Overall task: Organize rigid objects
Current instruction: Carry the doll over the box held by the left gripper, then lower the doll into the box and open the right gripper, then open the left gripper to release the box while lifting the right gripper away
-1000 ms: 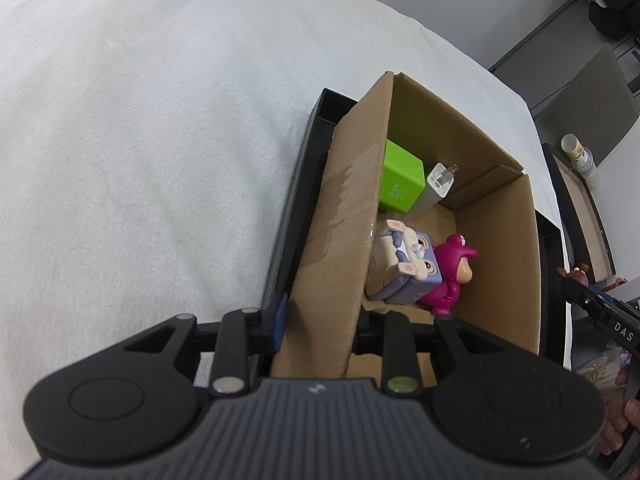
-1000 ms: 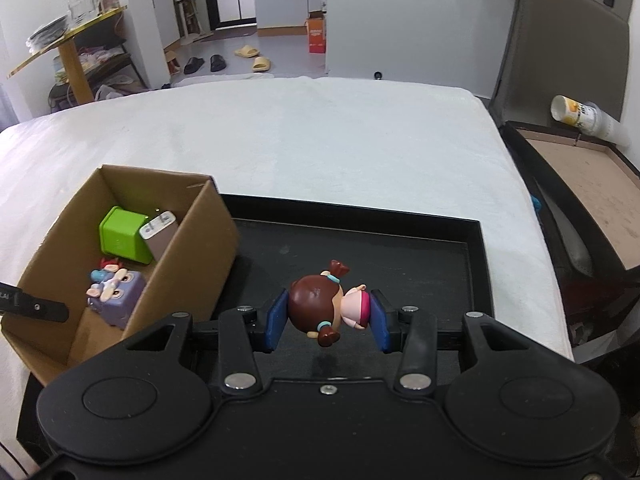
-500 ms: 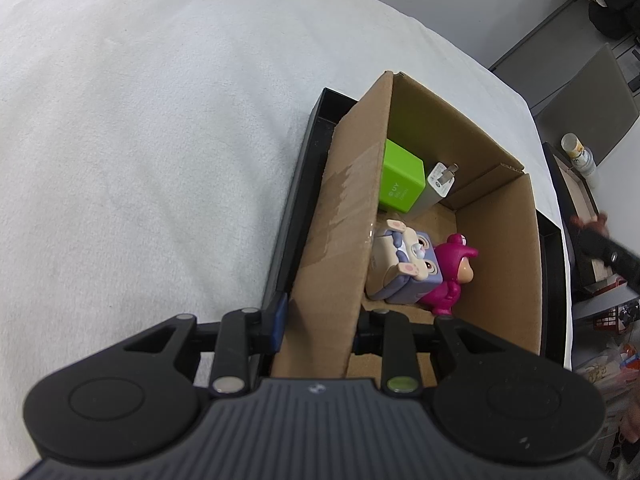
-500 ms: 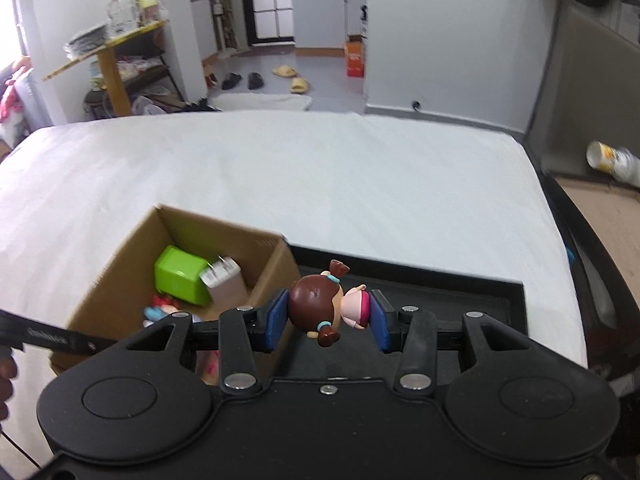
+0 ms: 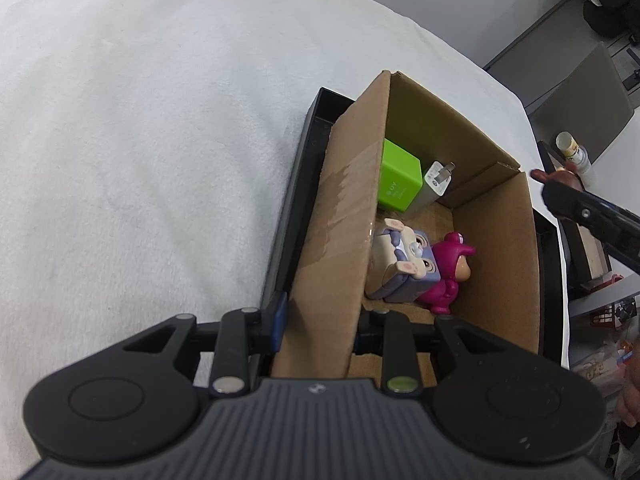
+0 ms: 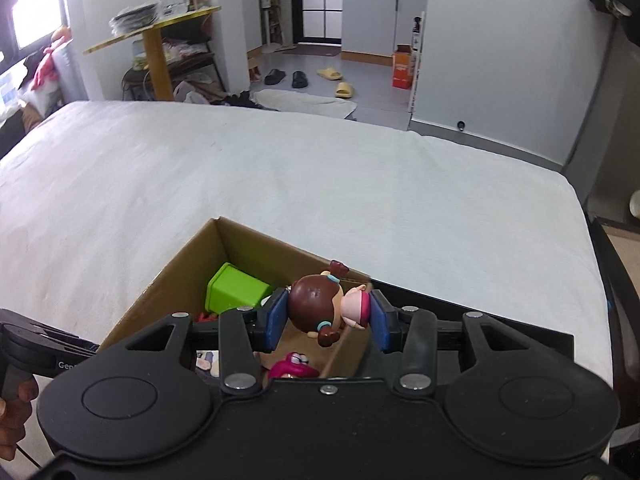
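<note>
**Doll held over the box**

A brown-haired doll is clamped sideways between the blue pads of the right tongs, above the near right part of the cardboard box. The left tongs are closed on the box's left wall, one pad outside and the other inside. The box stands in a black tray on a bed covered in white.

Inside the box, a green cube and a white charger lie at the far end. A lilac block figure and a pink figure lie nearer, touching each other. In the right wrist view, a hand is seen at the lower left edge.
</note>
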### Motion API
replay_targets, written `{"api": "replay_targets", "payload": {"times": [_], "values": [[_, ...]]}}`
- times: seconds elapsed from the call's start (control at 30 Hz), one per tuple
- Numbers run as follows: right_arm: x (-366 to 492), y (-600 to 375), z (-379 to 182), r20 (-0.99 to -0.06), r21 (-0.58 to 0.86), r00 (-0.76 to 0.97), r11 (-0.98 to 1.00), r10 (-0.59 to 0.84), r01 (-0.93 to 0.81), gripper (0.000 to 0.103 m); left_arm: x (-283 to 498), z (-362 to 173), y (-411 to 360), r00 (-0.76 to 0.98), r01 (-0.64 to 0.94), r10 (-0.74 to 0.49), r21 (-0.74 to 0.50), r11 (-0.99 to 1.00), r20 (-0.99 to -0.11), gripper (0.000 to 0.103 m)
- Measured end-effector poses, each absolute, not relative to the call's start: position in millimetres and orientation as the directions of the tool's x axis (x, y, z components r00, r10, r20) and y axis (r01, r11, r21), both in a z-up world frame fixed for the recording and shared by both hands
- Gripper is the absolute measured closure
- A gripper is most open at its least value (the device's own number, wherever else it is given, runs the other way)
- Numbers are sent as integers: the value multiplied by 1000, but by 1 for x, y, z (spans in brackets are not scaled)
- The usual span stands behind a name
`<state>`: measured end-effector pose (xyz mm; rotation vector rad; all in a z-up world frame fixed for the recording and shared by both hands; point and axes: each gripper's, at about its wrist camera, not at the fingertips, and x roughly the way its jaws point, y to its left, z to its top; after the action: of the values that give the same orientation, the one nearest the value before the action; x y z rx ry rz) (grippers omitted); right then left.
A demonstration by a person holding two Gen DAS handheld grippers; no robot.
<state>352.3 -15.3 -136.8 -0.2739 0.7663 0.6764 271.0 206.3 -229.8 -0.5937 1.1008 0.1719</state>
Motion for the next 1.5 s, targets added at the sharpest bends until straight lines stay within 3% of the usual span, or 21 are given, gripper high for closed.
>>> {"api": "replay_targets", "payload": {"times": [0.27, 0.4, 1.33, 1.5], "values": [[351, -1, -143, -727, -18, 520, 745, 448, -667, 60, 269, -229, 207, 464, -413, -159, -372, 831, -872, 74], [352, 0, -147, -726, -42, 541, 758, 425, -651, 55, 269, -228, 205, 469, -403, -153, -365, 839, -870, 74], [330, -69, -129, -764, 113, 509, 860, 395, -497, 43, 265, -229, 195, 464, -396, -165, -370, 840, -870, 74], [320, -87, -129, -769, 133, 510, 876, 386, -463, 43, 267, -225, 186, 466, -376, -121, -320, 869, -876, 74]]}}
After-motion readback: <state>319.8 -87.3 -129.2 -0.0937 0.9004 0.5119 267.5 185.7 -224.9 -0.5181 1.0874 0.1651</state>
